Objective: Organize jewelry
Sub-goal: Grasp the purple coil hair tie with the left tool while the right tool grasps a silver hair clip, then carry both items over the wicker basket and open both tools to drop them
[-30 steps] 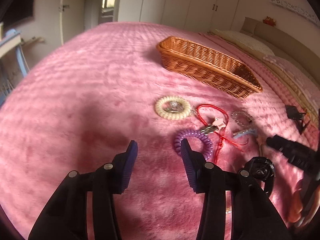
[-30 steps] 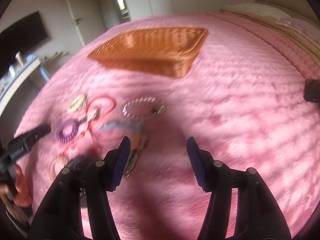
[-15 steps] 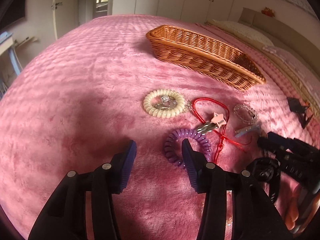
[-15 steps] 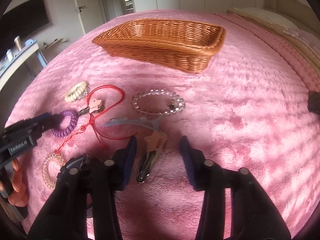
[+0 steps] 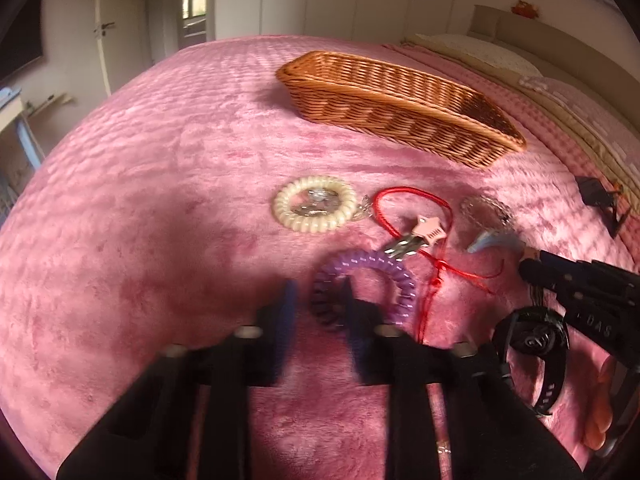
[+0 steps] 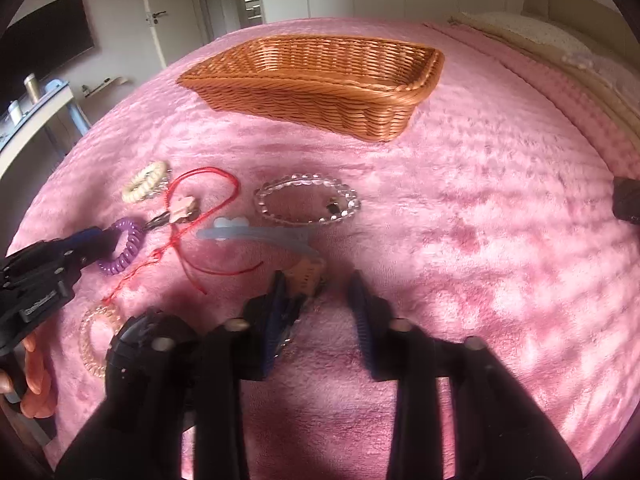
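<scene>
purple coil (image 5: 362,280) now between left gripper (image 5: 318,300) (closing)

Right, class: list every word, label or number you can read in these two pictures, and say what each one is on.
"DAS": pale letters, partly legible, on the right gripper, jaws closing about a hair clip.
White label on the left gripper, jaws closing about a purple hair tie: too blurred to read.
Nothing else legible.
</scene>
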Motion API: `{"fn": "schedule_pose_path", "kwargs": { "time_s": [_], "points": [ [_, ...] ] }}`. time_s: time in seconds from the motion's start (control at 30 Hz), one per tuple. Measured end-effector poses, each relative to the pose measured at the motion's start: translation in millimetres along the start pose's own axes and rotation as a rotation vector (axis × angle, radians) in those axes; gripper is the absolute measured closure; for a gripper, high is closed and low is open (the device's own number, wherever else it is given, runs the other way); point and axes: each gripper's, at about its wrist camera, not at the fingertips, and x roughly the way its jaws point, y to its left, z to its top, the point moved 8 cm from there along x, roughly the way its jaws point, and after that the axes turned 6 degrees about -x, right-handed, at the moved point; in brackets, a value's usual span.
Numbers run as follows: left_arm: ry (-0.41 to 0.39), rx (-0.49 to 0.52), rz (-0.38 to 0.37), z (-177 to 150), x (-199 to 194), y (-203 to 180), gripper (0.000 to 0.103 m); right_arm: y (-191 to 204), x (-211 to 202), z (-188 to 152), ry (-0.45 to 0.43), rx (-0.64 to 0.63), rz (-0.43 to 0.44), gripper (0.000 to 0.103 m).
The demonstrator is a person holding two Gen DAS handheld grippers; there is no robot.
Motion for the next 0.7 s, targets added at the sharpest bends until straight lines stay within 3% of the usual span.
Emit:
{"fn": "schedule_pose_path", "kwargs": {
  "time_s": [0.1, 0.37, 0.53, 0.7],
  "points": [
    [-0.020, 0.013, 0.007, -0.3, -3.0, -2.2, 0.094, 3.9, -10.4, 2.5, -0.059, -0.010, 0.013, 0.088],
    [-0.165, -0.003, -0.083, 18.6, -55.2, -9.5, 0.094, 3.4, -63.2, 22.3, -0.248, 0.002, 0.074, 0.092],
    [-0.245, 0.034, -0.092, 67.4, -89.8, -26.1, 0.094, 4.6, -92.7, 76.6, -0.329, -0.035, 0.062, 0.092],
    [-0.278, 0.061, -0.082, 127.0, -77.8, -41.9, 0.094, -9.1, -86.8, 134.1, -0.355, -0.036, 0.024, 0.092]
  ]
}}
